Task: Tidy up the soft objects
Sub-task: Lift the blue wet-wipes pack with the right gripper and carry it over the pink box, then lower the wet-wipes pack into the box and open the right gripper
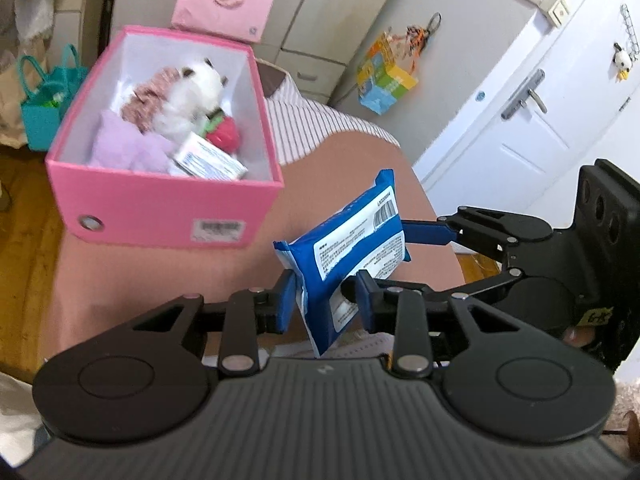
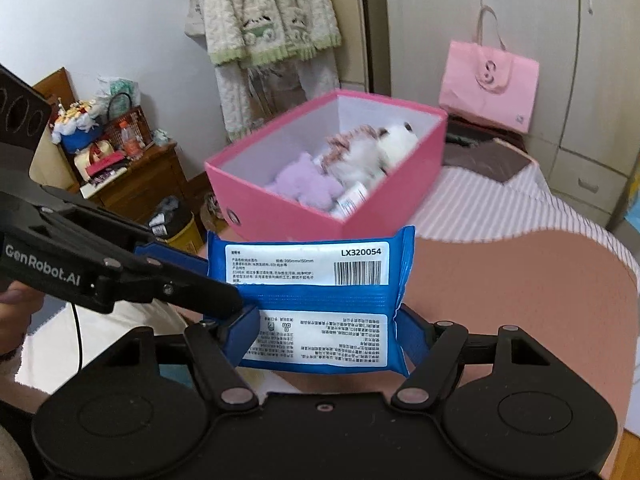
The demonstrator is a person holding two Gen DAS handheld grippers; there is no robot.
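Your left gripper (image 1: 326,300) and right gripper (image 2: 326,330) both clench the same blue wipes pack (image 2: 316,304), lifted off the bed in front of the pink box (image 2: 320,208), which holds 2 plush toys (image 2: 372,148).

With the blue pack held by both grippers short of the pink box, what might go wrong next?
1. The wipes pack is soft and pinched by the left gripper at one end and the right gripper across its width; uneven release may let it twist or fall short of the box.
2. The box already holds a plush, a purple toy and a carton, so the pack may land on top.
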